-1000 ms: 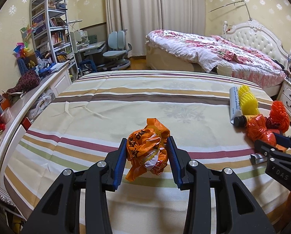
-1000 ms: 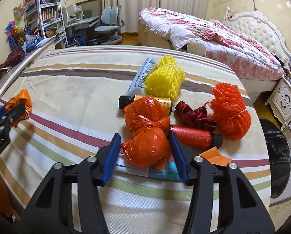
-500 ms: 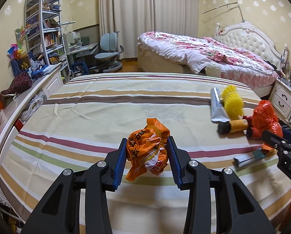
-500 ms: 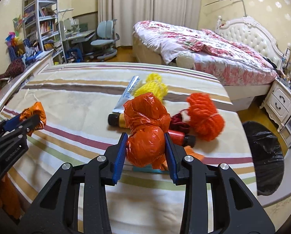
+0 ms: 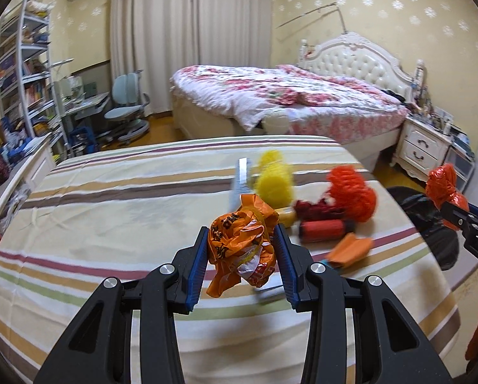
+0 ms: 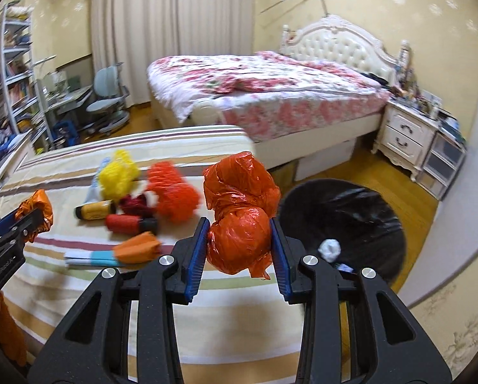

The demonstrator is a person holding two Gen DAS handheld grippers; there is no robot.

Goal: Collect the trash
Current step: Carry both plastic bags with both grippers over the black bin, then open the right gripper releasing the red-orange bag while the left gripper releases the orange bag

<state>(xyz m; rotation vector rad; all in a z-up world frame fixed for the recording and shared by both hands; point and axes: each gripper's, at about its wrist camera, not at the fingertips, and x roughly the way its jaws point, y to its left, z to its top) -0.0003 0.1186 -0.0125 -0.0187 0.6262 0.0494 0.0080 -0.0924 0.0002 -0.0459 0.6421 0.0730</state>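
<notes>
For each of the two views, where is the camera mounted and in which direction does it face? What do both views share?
Left wrist: sits behind the left tool, facing across the striped bed; its own fingers clamp a printed orange bag; the right tool shows at the right edge.
Right wrist: sits behind the right tool, facing the bed's edge and the black bin; its fingers clamp a red-orange bag; the left tool shows at left.
Shared: the yellow mesh ball, both bags, the bin.
</notes>
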